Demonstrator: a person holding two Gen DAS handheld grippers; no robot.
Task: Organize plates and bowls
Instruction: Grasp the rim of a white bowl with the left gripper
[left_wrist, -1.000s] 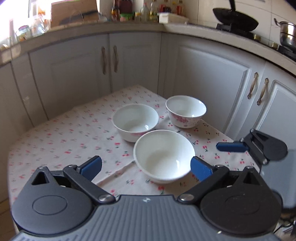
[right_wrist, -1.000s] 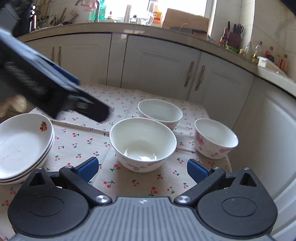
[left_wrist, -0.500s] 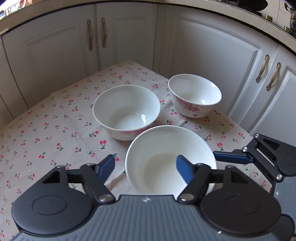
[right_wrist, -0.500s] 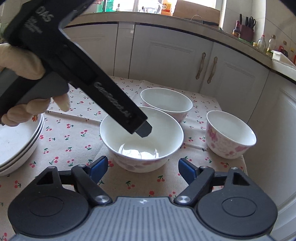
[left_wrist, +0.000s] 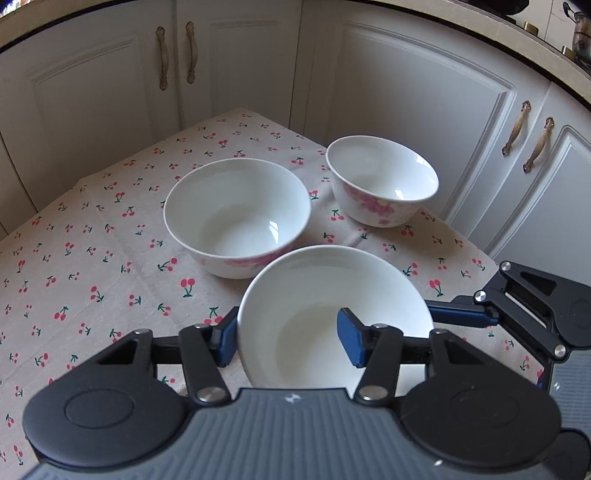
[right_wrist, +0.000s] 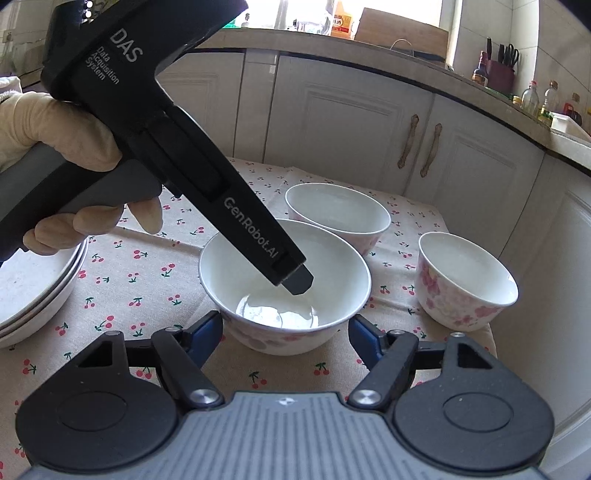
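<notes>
Tablecloth (left_wrist: 92, 229): cherry-printed, carrying three bowls; stacked plates (right_wrist: 33, 291) at nine o'clock in the right view.
Near bowl (left_wrist: 317, 295): upright, mouth up, round, so no long axis; middle bowl (left_wrist: 236, 218) beyond at eleven o'clock.
Left gripper (left_wrist: 291, 336): nearer hand; fingers pinching the bowl's left wall, one outside, one inside.
Right gripper (right_wrist: 286, 332): jaws just closing, flanking the bowl, twelve o'clock; contact unclear.

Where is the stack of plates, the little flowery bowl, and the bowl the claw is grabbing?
stack of plates (right_wrist: 33, 291), right wrist view, top plate.
little flowery bowl (right_wrist: 452, 302), right wrist view, outer wall.
grabbed bowl (left_wrist: 314, 295), left wrist view, inside.
</notes>
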